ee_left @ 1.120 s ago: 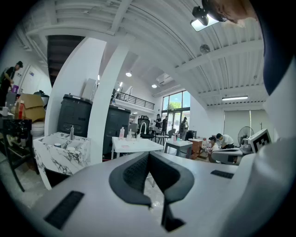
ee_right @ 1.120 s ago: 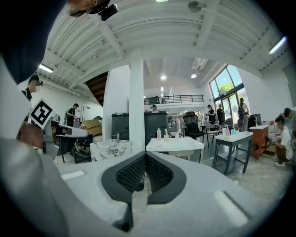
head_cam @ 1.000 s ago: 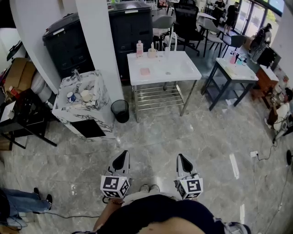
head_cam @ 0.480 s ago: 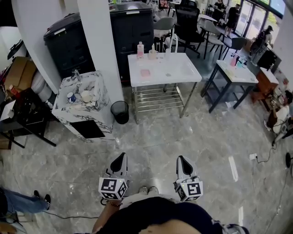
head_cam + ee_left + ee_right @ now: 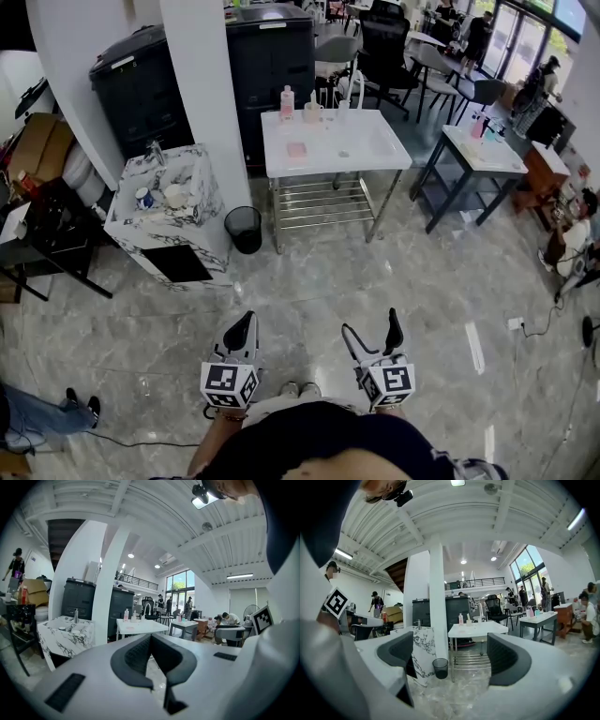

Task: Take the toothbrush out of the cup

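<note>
Head view: the person's dark shirt (image 5: 319,442) cuts off both arms. The left gripper (image 5: 240,326) and right gripper (image 5: 372,326) are held side by side, pointing forward over the marble floor (image 5: 309,272). Well apart from them, the cup (image 5: 311,110) stands at the white desk's (image 5: 366,150) far edge; its toothbrush is too small to make out.

Left gripper view: jaws pressed together, holding nothing.

Right gripper view: jaws have just been parting and stand wide, with nothing between them.
</note>
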{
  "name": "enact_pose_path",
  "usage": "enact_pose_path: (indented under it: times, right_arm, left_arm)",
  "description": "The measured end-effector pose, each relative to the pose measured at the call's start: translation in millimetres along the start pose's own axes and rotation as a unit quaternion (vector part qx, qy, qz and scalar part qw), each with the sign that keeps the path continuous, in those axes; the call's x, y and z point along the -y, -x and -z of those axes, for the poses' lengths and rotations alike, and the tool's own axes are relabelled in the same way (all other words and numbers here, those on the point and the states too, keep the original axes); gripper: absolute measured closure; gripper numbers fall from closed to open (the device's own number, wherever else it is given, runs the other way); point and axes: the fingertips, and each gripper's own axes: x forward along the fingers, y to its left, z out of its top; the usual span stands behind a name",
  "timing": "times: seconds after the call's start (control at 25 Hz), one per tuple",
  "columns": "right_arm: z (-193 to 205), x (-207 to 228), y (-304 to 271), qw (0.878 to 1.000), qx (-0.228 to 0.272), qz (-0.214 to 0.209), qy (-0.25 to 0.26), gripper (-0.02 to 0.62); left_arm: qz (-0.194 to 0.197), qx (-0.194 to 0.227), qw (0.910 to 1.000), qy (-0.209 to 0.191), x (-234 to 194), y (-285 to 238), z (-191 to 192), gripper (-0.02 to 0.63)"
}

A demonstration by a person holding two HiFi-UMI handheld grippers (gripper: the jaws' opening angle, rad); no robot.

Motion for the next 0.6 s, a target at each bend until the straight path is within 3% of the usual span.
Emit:
enact_pose_path:
  times: [0.6]
  right_arm:
    - [-7,25,-9,0.999,0.016,0.017,0.025,0.124]
  left_arm:
    - [-0.024,-0.009,0.9996,0.013,-6,-19,9,0.603]
